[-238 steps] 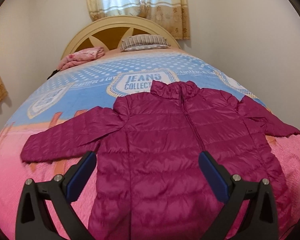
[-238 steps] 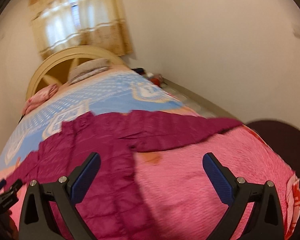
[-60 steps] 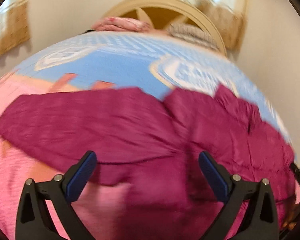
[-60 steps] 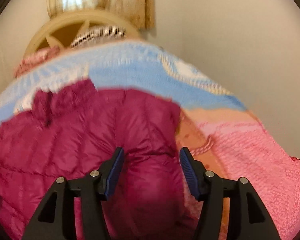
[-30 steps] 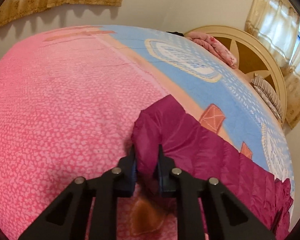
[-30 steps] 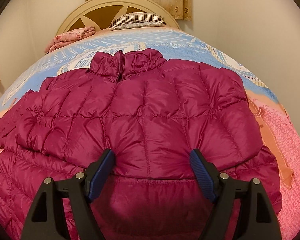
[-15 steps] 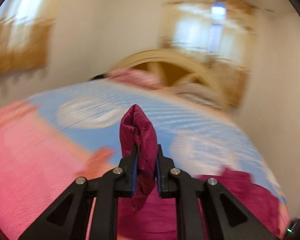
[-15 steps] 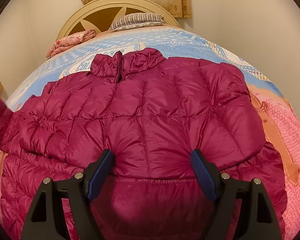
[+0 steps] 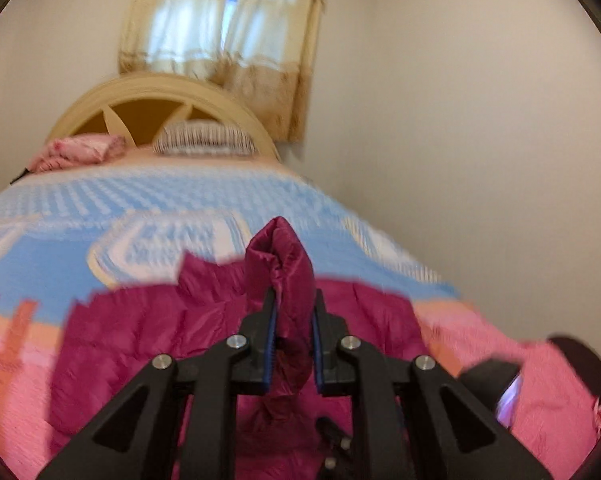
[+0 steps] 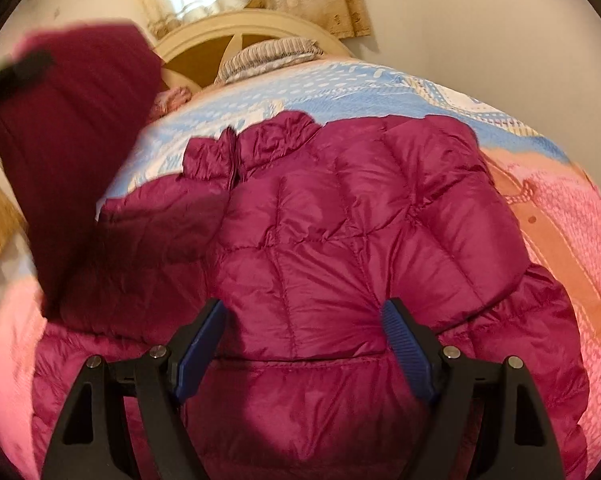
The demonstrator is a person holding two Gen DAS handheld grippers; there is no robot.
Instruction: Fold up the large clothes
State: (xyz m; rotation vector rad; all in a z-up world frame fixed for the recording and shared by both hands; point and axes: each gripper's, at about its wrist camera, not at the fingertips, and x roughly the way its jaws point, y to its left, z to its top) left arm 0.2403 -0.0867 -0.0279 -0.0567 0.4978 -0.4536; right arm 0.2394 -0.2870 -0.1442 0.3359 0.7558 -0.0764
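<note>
The dark pink puffy quilted jacket (image 10: 340,240) lies flat in the middle of the right wrist picture, on the bed with the pink and blue cover (image 10: 560,208). Its collar points up toward the cream wooden headboard (image 10: 236,28) at the top of the frame.

The left hand-held gripper (image 9: 292,320) is pressed together and pinches the end of the jacket's sleeve (image 9: 278,264). The sleeve end sticks up between the blue pads in the middle of the left wrist picture. In the right wrist picture the lifted sleeve is the big dark blurry shape at the upper left.

The right hand-held gripper (image 10: 304,340) is spread wide at the bottom of its picture. It sits over the lower part of the jacket and pinches nothing. I cannot tell if its pads touch the cloth.

What could go wrong? The jacket cloth looks shiny and slippery, and only a small bit of sleeve is pinched. It could slip out if the sleeve is pulled fast. The sleeve could also land crooked or bunched up, because it is puffy and does not stay flat. A hard pull could drag the whole jacket sideways on the bed, since nothing seems to hold its body down. Then the fold would not be neat.
</note>
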